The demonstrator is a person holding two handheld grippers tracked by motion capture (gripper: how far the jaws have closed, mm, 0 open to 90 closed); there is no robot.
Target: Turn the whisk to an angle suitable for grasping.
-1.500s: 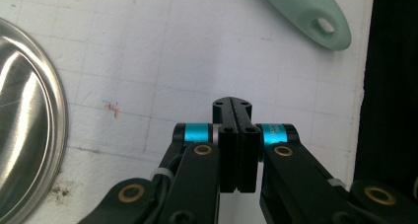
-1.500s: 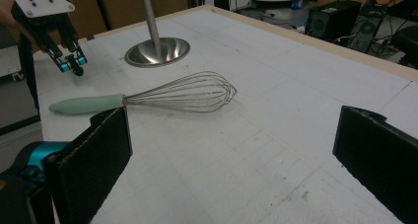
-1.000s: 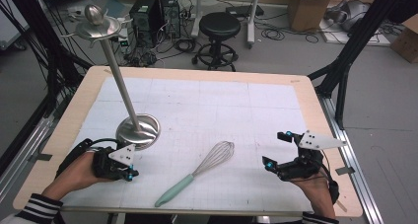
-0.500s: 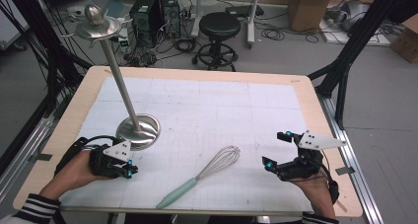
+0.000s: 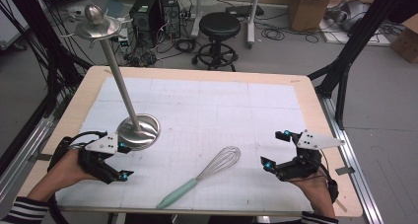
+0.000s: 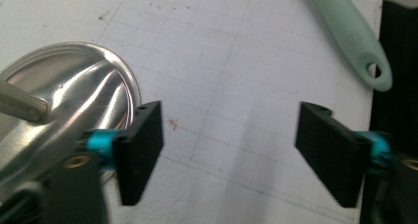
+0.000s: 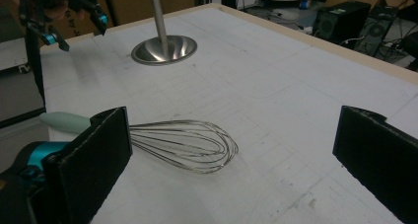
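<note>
Left gripper view cuts off, we think, the whisk (image 6: 352, 34); both grippers (image 5: 114, 161) (image 5: 275, 150) gape empty over white gridded matting (image 5: 207, 110).

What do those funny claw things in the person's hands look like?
Each hand holds a black tool. The left gripper and right gripper have two flat black jaws with bright turquoise bits at the tips, and a pale grey three-cornered plate on top. Black cables trail from them. The sleeves are striped black and white.

Even bright overhead light, soft faint shadows, glare on the steel stand base (image 6: 64, 105), near fingers (image 6: 140, 150) blurred.
</note>
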